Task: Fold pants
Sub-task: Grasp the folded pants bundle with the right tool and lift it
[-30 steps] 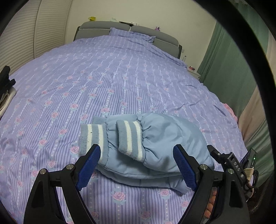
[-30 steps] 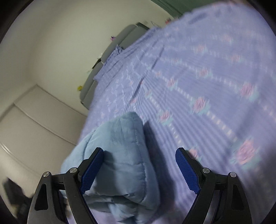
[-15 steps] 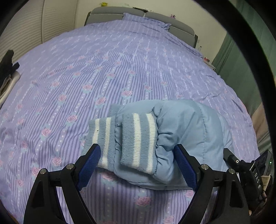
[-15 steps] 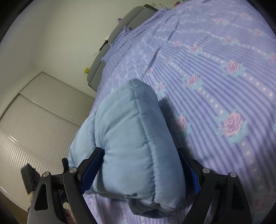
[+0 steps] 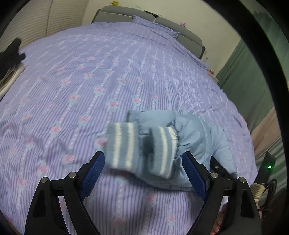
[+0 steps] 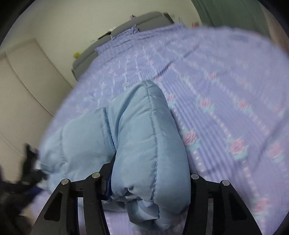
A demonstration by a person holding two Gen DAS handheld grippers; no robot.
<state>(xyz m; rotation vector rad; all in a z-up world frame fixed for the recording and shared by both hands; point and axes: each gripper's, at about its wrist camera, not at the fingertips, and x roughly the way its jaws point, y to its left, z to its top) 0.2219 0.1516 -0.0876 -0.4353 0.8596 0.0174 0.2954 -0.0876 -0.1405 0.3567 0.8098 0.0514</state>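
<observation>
The light blue padded pants [image 5: 196, 137] are folded into a thick bundle, lifted off the purple bedspread [image 5: 112, 76]. Two striped knit cuffs [image 5: 124, 144] hang at its left end, between the fingers of my left gripper [image 5: 144, 168], which is open and holds nothing. In the right wrist view my right gripper [image 6: 148, 182] is shut on the folded edge of the pants [image 6: 144, 137]; the padded fabric bulges between the jaws and hides the pads.
The bed has a grey headboard [image 5: 144, 16] and a pillow [image 5: 155, 23] at the far end. Dark clothes [image 5: 9, 57] lie off the bed's left side. A green curtain [image 5: 252, 76] hangs on the right. A white wardrobe [image 6: 21, 101] stands left.
The right gripper closed onto the folded pants and lifted them. The bundle has risen and tilted, with the cuffs now dangling between the left fingers.
</observation>
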